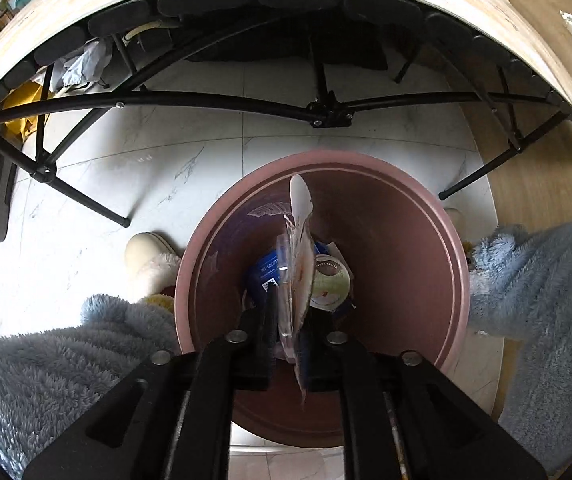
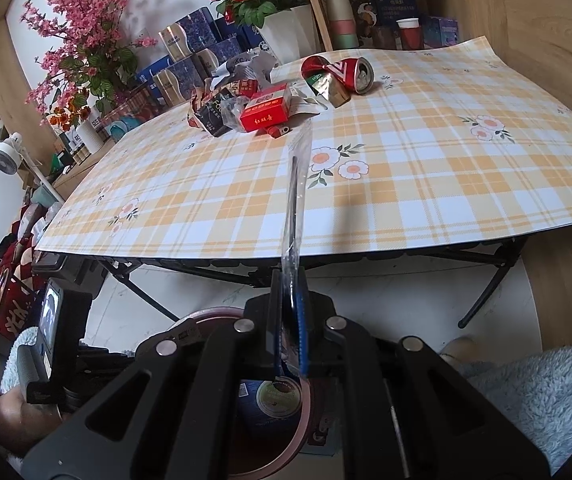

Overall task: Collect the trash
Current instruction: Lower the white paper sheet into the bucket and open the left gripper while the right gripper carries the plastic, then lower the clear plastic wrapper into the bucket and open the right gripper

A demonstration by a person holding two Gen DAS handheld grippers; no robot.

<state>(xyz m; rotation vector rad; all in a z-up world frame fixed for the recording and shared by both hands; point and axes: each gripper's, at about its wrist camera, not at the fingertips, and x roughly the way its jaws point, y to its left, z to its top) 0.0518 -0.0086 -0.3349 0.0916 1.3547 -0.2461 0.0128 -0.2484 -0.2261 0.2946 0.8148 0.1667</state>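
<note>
My left gripper (image 1: 292, 308) is shut on a flat plastic wrapper (image 1: 300, 240) and holds it edge-on over the pink bin (image 1: 418, 224) on the floor. Inside the bin lie a blue packet (image 1: 264, 272) and a round lid (image 1: 330, 284). My right gripper (image 2: 292, 312) is shut on a clear and blue wrapper (image 2: 296, 208), held edge-on above the bin's rim (image 2: 214, 314) in front of the table. On the plaid tablecloth (image 2: 406, 184) lie a red box (image 2: 266, 110), a crushed red can (image 2: 352, 74), a gold wrapper (image 2: 332, 90) and crumpled packets (image 2: 216, 108).
The folding table's black legs (image 1: 86, 200) and crossbar (image 1: 326, 114) stand beyond the bin. Fluffy blue sleeves (image 1: 46, 380) flank the grippers. Slippers (image 1: 150, 260) stand beside the bin. Flower pots (image 2: 282, 20), boxes (image 2: 190, 60) and cups (image 2: 342, 16) line the table's far side.
</note>
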